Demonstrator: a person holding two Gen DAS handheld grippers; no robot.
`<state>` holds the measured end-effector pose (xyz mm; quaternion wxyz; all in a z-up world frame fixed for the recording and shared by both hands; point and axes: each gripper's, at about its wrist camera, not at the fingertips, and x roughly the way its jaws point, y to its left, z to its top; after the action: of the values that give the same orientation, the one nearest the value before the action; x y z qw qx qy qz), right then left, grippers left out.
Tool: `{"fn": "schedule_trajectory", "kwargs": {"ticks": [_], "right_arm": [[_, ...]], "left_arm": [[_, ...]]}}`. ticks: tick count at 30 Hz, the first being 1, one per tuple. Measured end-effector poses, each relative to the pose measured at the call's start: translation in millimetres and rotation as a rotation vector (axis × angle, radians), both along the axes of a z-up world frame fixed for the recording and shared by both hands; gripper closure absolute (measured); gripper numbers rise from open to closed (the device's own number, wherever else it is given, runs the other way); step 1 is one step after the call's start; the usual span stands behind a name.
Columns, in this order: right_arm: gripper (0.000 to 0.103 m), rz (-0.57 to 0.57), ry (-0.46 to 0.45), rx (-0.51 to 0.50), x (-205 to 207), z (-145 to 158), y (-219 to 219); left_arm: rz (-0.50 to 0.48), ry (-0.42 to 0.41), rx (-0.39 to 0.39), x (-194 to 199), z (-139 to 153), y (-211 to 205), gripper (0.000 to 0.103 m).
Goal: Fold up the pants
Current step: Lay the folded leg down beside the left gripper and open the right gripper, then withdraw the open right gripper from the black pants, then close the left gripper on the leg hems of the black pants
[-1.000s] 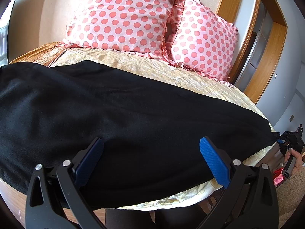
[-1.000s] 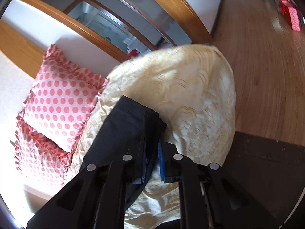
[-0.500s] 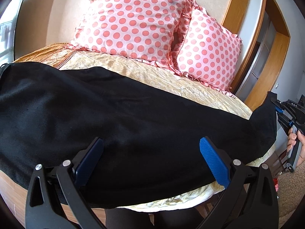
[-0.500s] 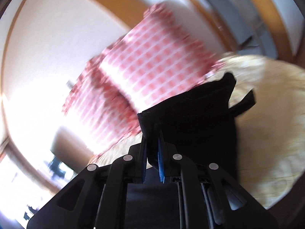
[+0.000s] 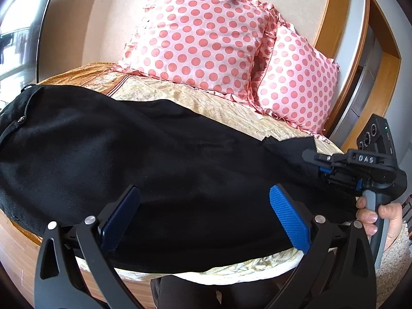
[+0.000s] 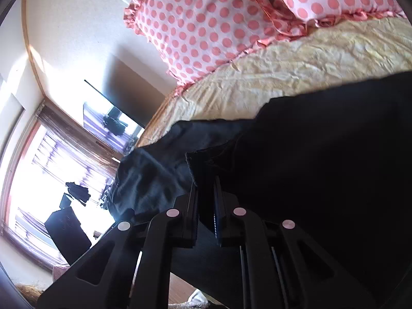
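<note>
Left wrist view: The black pants (image 5: 144,170) lie lengthwise across the bed (image 5: 231,108), spanning from 9 o'clock to 3 o'clock in the frame. The waistband end sits at 9 o'clock near the bed's edge. The left tool (image 5: 204,216) is released: its blue pads (image 5: 288,219) stand wide apart over the near edge of the pants, with no fabric between them. At 3 o'clock, the right tool (image 5: 318,166) is clenched on the leg end of the pants, and that end is raised off the bed. A hand (image 5: 381,219) grips the handle of the right tool. Two pink polka-dot pillows (image 5: 206,41) lean against the headboard at 12 o'clock, apart from the pants.

Right wrist view: The right tool (image 6: 206,200) is grasping the pants (image 6: 322,167): a hemmed edge of black fabric is pinched between its nearly closed fingers at centre frame. The held fabric fills the frame from 3 o'clock to 6 o'clock. The rest of the pants lies on the bed (image 6: 296,72) toward 9 o'clock. The pillows (image 6: 219,25) appear at 12 o'clock. A bright window (image 6: 38,170) occupies 8 o'clock.
</note>
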<state>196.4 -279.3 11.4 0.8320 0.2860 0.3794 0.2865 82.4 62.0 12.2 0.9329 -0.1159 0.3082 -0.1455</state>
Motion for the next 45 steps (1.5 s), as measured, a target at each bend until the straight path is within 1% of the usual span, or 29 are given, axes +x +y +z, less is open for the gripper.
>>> {"fn": "schedule_trajectory", "kwargs": {"ticks": [1,3,4,6,8,9,12,14,17,18,20,22,23,24,25,26,27,28,30,31,33,34,36,37,38,40,43,44,45], "right_arm": [[0.093,0.006,-0.052,0.008,1.1,17.4,1.6],[0.093,0.049,-0.107,0.012,0.2,37.3,13.4],[0.093,0.085,-0.117,0.004,-2.7,39.3,23.3],[0.093,0.173,-0.079,-0.038,-7.6,27.4,49.7],[0.093,0.199,-0.051,-0.042,-17.5,14.3,59.0],[0.093,0.197,-0.055,-0.023,-17.7,14.5,58.8],[0.093,0.220,-0.132,0.032,-26.4,29.3,60.6],[0.093,0.281,-0.146,-0.013,-31.1,29.6,77.4],[0.093,0.329,-0.074,-0.149,-32.3,-0.5,103.0],[0.093,0.339,-0.044,-0.172,-33.0,-13.3,105.9],[0.090,0.361,0.009,-0.182,-34.1,-26.3,108.6],[0.088,0.375,-0.019,-0.224,-40.2,-23.4,111.7],[0.084,0.382,-0.039,-0.241,-44.1,-19.4,112.5],[0.066,0.392,-0.052,-0.243,-47.1,-15.8,112.8],[0.054,0.405,-0.065,-0.233,-50.4,-12.7,113.5],[0.035,0.411,-0.082,-0.231,-53.1,-8.9,114.4],[0.033,0.422,-0.102,-0.234,-57.0,-5.0,116.0],[0.033,0.444,-0.124,-0.241,-61.1,-1.8,118.9],[0.034,0.442,-0.167,-0.229,-66.3,5.5,120.9],[0.034,0.430,-0.189,-0.216,-66.9,8.3,119.7],[0.039,0.384,-0.236,-0.196,-66.6,14.4,116.2],[0.039,0.368,-0.249,-0.195,-65.2,14.9,116.2],[0.039,0.397,-0.224,-0.195,-60.3,6.0,124.7],[0.039,0.444,-0.180,-0.218,-58.2,-5.3,134.9],[0.039,0.458,-0.161,-0.265,-54.0,-16.7,144.4],[0.039,0.442,-0.231,-0.314,-61.2,-17.4,150.7],[0.038,0.417,-0.280,-0.258,-65.0,-6.5,145.2],[0.037,0.414,-0.278,-0.258,-62.9,-6.8,146.3],[0.035,0.428,-0.242,-0.308,-59.4,-14.5,151.1]], "left_arm": [[0.006,-0.002,-0.005,0.1,0.4,2.4,0.002],[0.021,-0.004,-0.022,0.0,0.7,7.4,0.002],[0.025,-0.003,-0.028,0.6,0.1,9.2,0.002],[0.035,0.006,-0.034,1.3,-1.2,13.0,0.002],[0.043,0.010,-0.032,1.3,-2.3,15.8,0.002],[0.047,0.010,-0.032,1.2,-2.2,16.9,0.002],[0.056,0.004,-0.032,-0.3,-1.6,20.4,0.002],[0.063,0.000,-0.027,-0.4,-1.5,22.7,0.002],[0.080,0.004,-0.033,0.7,-2.6,27.9,0.002],[0.083,0.006,-0.038,0.5,-3.0,29.8,0.002],[0.089,0.004,-0.035,-0.8,-3.4,33.0,0.002],[0.098,-0.001,-0.020,-2.5,-3.0,36.1,0.002],[0.104,-0.004,-0.014,-3.1,-2.8,37.7,0.002],[0.110,-0.006,-0.013,-3.4,-2.5,39.2,0.002],[0.116,-0.008,-0.014,-3.8,-2.5,41.4,0.002],[0.121,-0.008,-0.016,-3.9,-2.3,43.7,0.002],[0.128,-0.009,-0.019,-4.2,-2.2,45.8,0.002],[0.135,-0.010,-0.019,-4.8,-2.1,48.0,0.002],[0.148,-0.013,-0.016,-5.7,-1.5,52.5,0.002],[0.156,-0.015,-0.014,-6.6,-1.2,54.7,0.002],[0.173,-0.021,-0.011,-8.7,-0.4,59.7,0.002],[0.183,-0.023,-0.009,-9.5,-0.1,62.2,0.002],[0.207,-0.022,-0.005,-11.9,-0.4,69.5,0.002],[0.221,-0.020,-0.004,-13.0,-0.9,73.7,0.002],[0.239,-0.017,-0.003,-14.3,-1.2,78.9,0.002],[0.273,-0.017,0.001,-17.6,-0.3,89.6,0.002],[0.337,-0.022,-0.021,-26.1,3.7,113.1,0.002],[0.357,-0.021,-0.036,-28.3,4.9,122.3,0.002],[0.379,-0.021,-0.053,-30.7,5.7,132.6,0.002]]}}
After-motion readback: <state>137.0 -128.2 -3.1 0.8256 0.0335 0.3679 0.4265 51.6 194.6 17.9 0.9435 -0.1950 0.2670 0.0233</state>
